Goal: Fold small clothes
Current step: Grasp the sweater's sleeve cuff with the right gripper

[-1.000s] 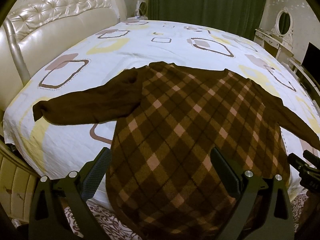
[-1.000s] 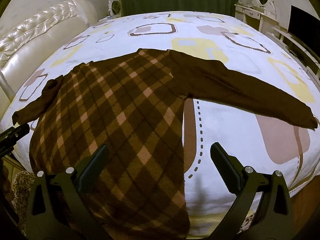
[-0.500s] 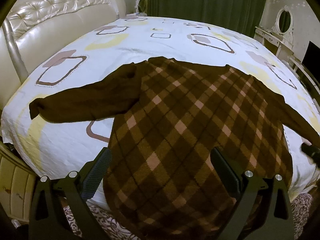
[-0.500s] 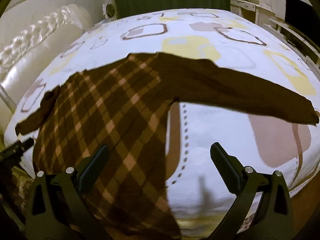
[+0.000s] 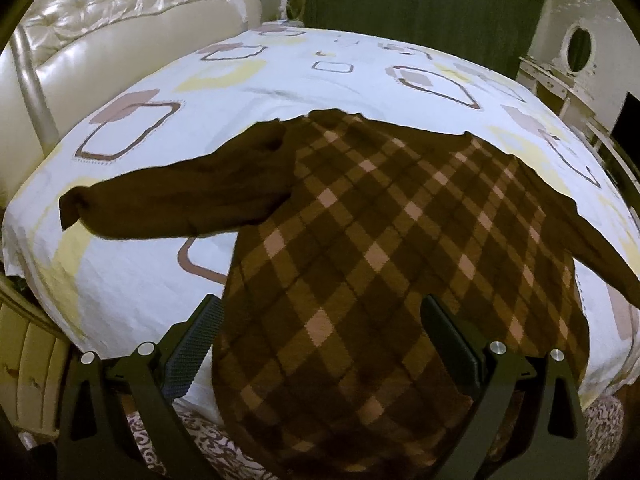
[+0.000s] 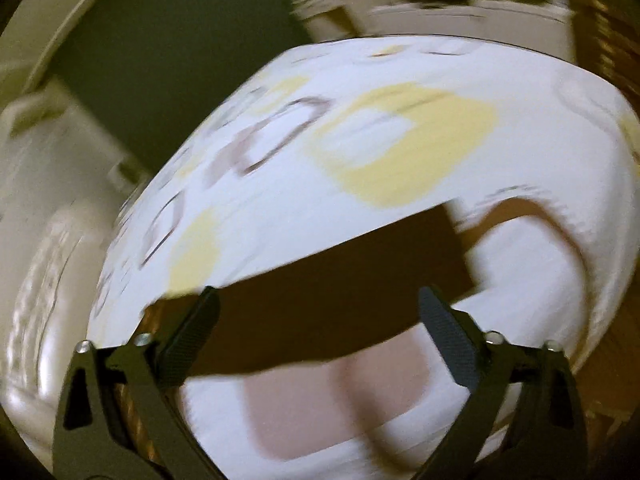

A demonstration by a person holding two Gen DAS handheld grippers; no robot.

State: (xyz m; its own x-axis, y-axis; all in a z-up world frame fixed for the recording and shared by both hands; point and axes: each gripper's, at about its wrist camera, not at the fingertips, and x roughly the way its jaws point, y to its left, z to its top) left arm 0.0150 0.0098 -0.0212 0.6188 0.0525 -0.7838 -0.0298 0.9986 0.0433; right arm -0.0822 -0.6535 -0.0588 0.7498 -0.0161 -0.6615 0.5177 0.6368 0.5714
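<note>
So the brown plaid sweater (image 5: 384,256) is lying flat on the bed (image 5: 132,280), and its right sleeve (image 6: 340,284) runs crosswise right in front of the right claw (image 6: 320,332), whose jaws are closing with nothing pinched yet. Left claw (image 5: 320,344) sits wide open over the hem, gripping nothing. Bedroom setup: patterned sheet, tufted headboard (image 5: 120,40), green curtains (image 5: 420,8).
</note>
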